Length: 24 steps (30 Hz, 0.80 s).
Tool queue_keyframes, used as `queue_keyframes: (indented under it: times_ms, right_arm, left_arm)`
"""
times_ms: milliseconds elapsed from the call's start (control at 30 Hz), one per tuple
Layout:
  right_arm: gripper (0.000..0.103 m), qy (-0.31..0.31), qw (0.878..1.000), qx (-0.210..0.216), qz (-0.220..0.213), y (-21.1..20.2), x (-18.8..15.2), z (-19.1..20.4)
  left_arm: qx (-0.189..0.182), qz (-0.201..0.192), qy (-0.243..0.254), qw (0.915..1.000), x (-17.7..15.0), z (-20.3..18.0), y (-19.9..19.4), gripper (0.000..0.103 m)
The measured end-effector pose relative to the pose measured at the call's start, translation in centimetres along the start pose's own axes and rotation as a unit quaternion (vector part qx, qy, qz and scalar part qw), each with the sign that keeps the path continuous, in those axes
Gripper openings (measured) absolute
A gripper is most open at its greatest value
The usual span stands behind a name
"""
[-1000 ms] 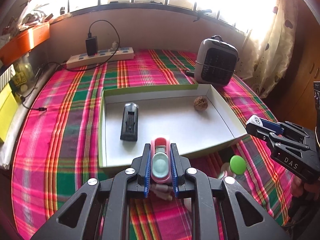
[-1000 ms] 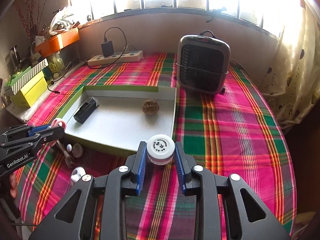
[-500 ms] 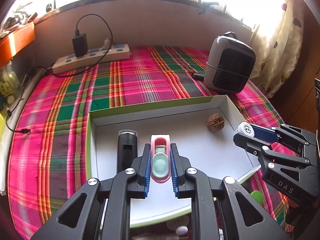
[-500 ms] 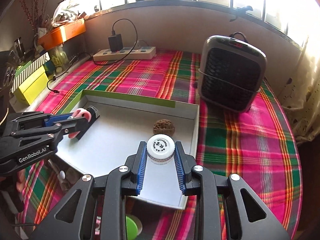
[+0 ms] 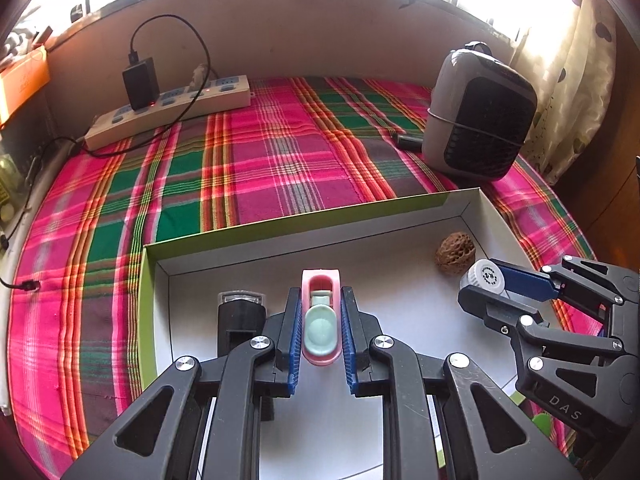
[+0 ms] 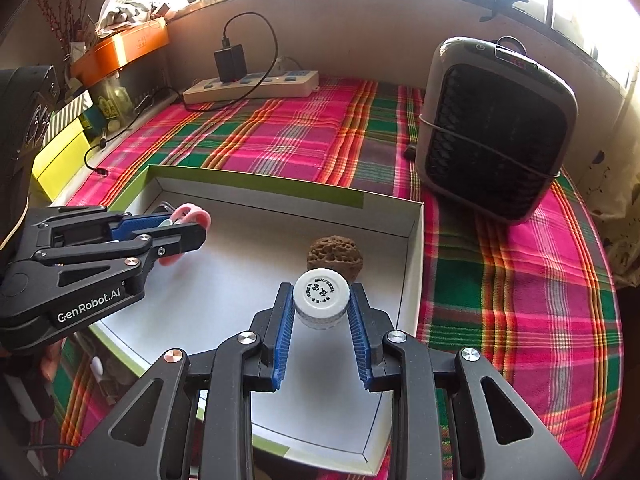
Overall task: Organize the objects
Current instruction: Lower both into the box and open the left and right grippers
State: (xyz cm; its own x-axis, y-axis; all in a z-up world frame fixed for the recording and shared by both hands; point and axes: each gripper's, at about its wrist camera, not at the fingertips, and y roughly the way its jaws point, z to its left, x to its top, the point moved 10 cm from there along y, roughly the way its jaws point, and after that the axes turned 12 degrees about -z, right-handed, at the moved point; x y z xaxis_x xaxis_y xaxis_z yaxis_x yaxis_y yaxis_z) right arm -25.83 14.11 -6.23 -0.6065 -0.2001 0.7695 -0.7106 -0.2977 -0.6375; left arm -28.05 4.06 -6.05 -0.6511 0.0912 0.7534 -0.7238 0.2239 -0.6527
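Left gripper (image 5: 320,330) clamps a pink-and-mint clip (image 5: 321,320) over the white tray (image 5: 400,328), its blue pads (image 5: 295,340) pressed to the clip's sides, while the right gripper (image 6: 320,312) pinches a small white-capped bottle (image 6: 321,296) just in front of a walnut (image 6: 335,254) lying in the tray. A black rectangular device (image 5: 240,316) lies in the tray just left of the clip. Under the tray, a pink, green and orange plaid cloth (image 5: 256,160) covers the bench. Behind the tray, a power strip (image 5: 168,108) with a black charger (image 5: 140,84) sits against the wall below bright windows; a grey heater (image 6: 496,128) stands beyond the tray's far right corner. Bare tray floor spreads between the two grippers.
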Motion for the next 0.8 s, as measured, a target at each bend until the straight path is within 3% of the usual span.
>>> queue_keyframes:
  times_ms: [800]
  right_arm:
    - [0.028,-0.013,1.000,-0.003,0.000,1.0,-0.2,0.2]
  left_arm:
    - [0.009,0.006,0.006,0.9999,0.4,-0.1,2.0,0.016]
